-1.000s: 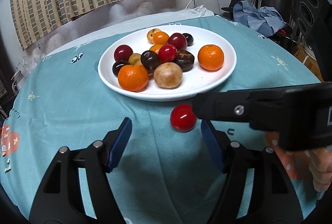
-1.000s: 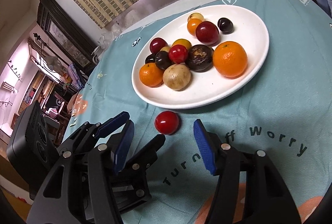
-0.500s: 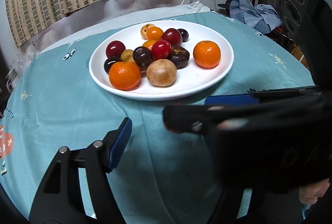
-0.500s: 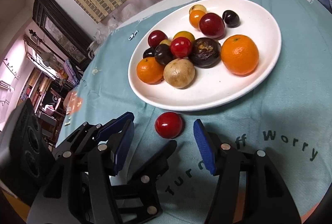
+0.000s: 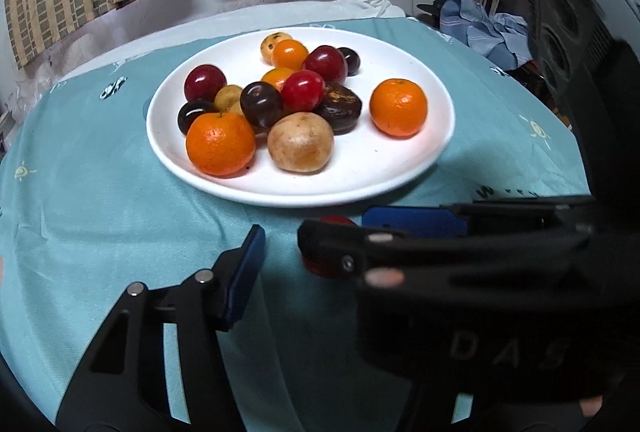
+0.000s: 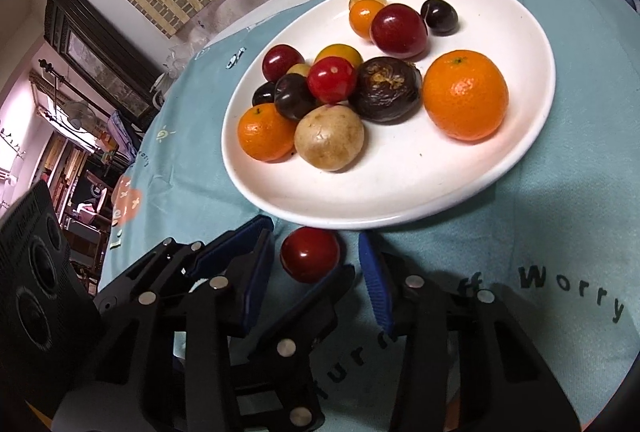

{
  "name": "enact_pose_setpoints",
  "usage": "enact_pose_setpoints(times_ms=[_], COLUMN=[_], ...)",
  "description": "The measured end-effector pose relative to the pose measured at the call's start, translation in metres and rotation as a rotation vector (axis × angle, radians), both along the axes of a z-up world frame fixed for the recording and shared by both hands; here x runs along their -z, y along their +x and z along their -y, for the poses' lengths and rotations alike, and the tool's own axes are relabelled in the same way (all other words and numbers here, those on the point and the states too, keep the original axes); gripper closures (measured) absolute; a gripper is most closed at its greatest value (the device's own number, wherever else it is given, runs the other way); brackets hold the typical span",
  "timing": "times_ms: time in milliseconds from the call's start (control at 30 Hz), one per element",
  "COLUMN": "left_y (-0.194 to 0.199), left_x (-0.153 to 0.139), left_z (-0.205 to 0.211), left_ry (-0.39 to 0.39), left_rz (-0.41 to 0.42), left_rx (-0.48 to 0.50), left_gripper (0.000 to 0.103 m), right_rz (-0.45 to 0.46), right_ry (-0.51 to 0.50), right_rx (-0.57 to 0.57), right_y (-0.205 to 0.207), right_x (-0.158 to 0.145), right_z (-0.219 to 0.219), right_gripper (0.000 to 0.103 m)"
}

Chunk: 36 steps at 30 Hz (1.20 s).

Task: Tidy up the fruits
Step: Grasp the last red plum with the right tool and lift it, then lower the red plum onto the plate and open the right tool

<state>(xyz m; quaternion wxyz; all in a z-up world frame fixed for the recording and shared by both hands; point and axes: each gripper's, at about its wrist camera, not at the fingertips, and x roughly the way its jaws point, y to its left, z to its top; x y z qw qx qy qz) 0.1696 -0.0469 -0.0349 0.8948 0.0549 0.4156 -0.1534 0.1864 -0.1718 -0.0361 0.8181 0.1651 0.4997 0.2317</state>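
Both of your grippers have closed in toward the loose red fruit (image 6: 310, 254) since a second ago, and their jaws have just been narrowing. Your right gripper (image 6: 316, 272) now has that fruit between its 2 blue pads; a gap shows on each side of it, so the pads are not pressing yet and nothing is gripped. Your left gripper (image 5: 304, 252) has also been closing. From its own camera you see only its left blue pad (image 5: 244, 274), because your right gripper crosses in front and hides the other finger. In the right wrist view, one left finger lies beside the fruit on its left and the other reaches in low just under it. Whether either touches the fruit cannot be told. The fruit sits on the teal tablecloth (image 6: 560, 232), just beside the near rim of the white plate (image 6: 400, 208), not on it. On the plate you have 2 oranges, a tan round fruit, a wrinkled dark one and several red, dark and yellow small fruits clustered together.
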Motion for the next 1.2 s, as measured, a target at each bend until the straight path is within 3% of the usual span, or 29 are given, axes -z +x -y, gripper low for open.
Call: enact_pose_setpoints(times_ms=[100, 333, 433, 767, 1000, 1200], left_y=[0.003, 0.003, 0.001, -0.008, -0.027, -0.047], left_x=[0.003, 0.004, 0.004, 0.002, -0.016, -0.06], left_z=[-0.002, -0.002, -0.001, 0.002, 0.008, 0.01], left_ry=[-0.018, -0.03, -0.039, -0.026, -0.025, -0.031], left_rz=[-0.025, -0.035, -0.037, -0.018, 0.05, 0.191], left_rx=[0.001, 0.004, 0.018, 0.028, 0.029, 0.018], left_gripper=[0.059, 0.063, 0.07, 0.071, 0.071, 0.071], right_rz=[0.007, 0.012, 0.01, 0.02, 0.088, 0.234], right_ry=[-0.011, -0.014, -0.01, 0.003, 0.009, 0.024], right_rx=[0.002, -0.007, -0.004, 0.003, 0.006, 0.021], right_y=[0.0, -0.001, -0.002, -0.011, -0.03, -0.05], right_x=[0.0, 0.001, 0.002, 0.001, -0.019, -0.067], right_z=[-0.002, -0.004, -0.004, -0.004, 0.003, 0.008], right_gripper=[0.059, 0.064, 0.065, 0.066, 0.066, 0.066])
